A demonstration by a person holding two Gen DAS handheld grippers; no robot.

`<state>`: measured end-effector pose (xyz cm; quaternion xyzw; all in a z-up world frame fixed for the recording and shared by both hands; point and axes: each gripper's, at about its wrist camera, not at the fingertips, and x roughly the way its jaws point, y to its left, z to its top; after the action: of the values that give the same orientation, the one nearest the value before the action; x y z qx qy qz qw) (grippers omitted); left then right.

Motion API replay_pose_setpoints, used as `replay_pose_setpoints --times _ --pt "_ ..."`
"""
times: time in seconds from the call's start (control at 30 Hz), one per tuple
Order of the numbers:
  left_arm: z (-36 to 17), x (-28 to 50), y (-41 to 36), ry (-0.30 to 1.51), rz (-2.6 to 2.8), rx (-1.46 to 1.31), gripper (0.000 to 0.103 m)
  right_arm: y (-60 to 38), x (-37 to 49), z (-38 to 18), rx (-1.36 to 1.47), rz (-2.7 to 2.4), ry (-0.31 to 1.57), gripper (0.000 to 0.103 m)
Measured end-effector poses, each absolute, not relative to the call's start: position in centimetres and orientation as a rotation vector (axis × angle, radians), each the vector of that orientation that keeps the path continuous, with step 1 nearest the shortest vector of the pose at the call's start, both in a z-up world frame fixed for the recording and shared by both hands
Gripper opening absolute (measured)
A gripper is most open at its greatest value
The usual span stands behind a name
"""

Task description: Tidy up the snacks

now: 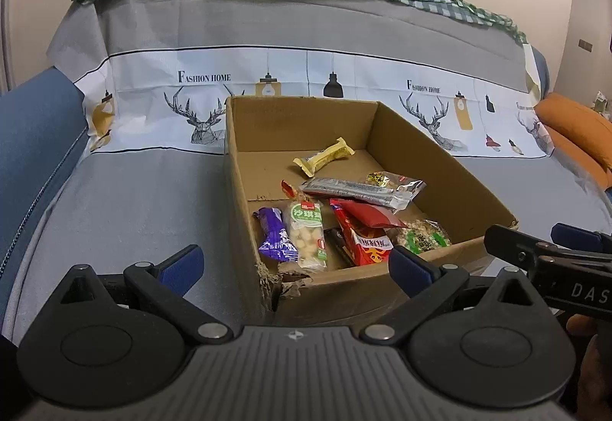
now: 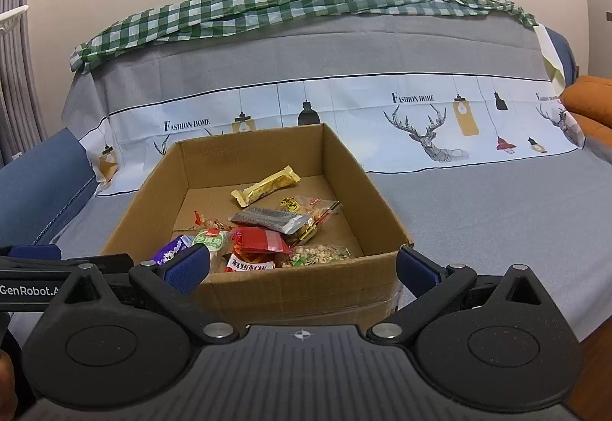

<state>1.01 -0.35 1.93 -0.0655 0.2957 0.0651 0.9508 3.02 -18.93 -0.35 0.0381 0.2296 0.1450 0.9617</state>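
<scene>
Grey cloth printed with deer and lamps [image 1: 267, 84] is seen draped over a blue sofa [image 1: 34, 138], with a green checked cloth [image 2: 267, 12] laid along the backrest and an orange cushion [image 1: 573, 130] off to the far right. On the covered seat an open cardboard box [image 1: 440, 168] is set, directly ahead of both grippers.

The left hand-held gripper [image 1: 294, 264] is held spread wide and empty, just short of the box's torn near corner. The right hand-held gripper [image 2: 302, 268] is likewise released and holds nothing, its fingers framing the near wall of the box (its tips are also seen at the right edge of the left view).

The snacks are gathered inside the box. A yellow wafer bar [image 1: 325, 155] lies alone toward the far wall. Nearer, a silver packet [image 1: 363, 191] is laid across a clear packet with a yellow label [image 2: 306, 207]. Closest to the grippers, a purple wrapper [image 1: 275, 237], a green-labelled puffed snack [image 1: 308, 233], a red packet [image 1: 363, 233] and a clear cereal bar [image 2: 317, 254] are crowded together, touching or overlapping.
</scene>
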Motion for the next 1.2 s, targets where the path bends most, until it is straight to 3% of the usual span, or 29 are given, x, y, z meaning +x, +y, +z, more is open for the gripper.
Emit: replay_pose_setpoints --times 1.2 --pt "1.73 1.05 -0.39 0.611 0.132 -0.118 0.103 -18.26 2.80 -0.64 0.052 0.288 0.468 0.102"
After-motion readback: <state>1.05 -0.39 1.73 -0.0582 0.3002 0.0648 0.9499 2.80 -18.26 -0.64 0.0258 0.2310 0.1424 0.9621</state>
